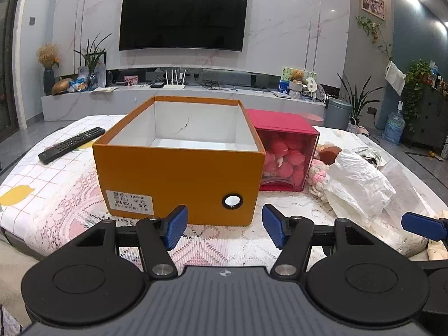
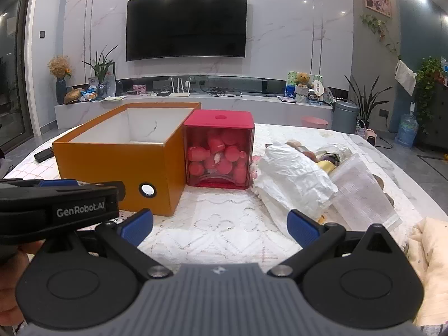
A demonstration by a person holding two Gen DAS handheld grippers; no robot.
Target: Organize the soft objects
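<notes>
Both empty: left gripper (image 1: 224,228), right gripper (image 2: 220,228) agape; light, crumply white bag (image 2: 294,182) at two o'clock, pinchable at folds.

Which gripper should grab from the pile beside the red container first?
Probably the right gripper: it stands wide open with the crumpled white bag just ahead of its fingers. The left gripper faces the orange box, with the pile off to its side.

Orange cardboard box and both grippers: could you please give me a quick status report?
Left gripper and right gripper open, holding nothing. Orange cardboard box open-topped, looks empty. Crumpled white plastic bag covers soft toys beside red clear-fronted container.
</notes>
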